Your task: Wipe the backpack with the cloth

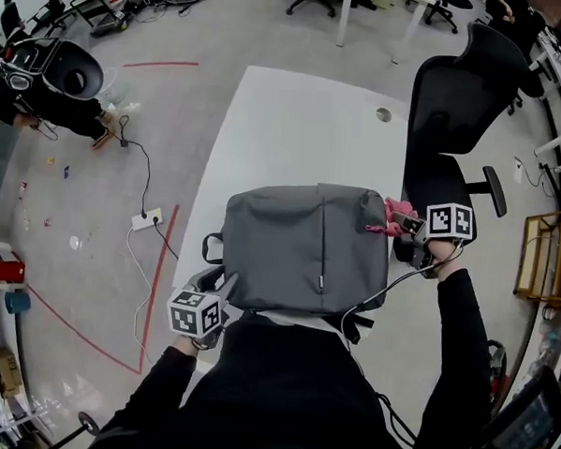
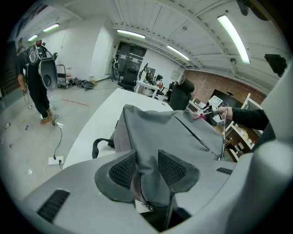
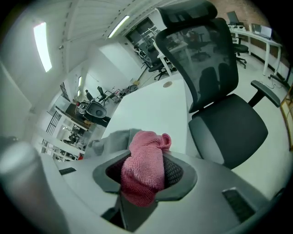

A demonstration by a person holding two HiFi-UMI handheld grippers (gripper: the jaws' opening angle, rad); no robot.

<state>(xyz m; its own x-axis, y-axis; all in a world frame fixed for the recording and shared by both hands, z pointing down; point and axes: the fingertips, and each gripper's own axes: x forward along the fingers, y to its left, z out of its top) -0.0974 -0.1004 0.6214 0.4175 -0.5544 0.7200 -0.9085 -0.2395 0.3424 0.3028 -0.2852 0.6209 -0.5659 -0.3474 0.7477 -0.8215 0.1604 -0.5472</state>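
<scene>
Downward, right hand-held gripper (image 1: 409, 227) holds cloth (image 3: 144, 165) beside backpack (image 1: 308, 244).

Bright ceiling strip lighting, fisheye edge distortion

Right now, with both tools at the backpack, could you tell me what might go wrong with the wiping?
The left tool pinches only a corner fold of the backpack; it may slip and let the bag slide. The pink cloth is bunched inside the right tool, so hard plastic could scrape the fabric.
</scene>
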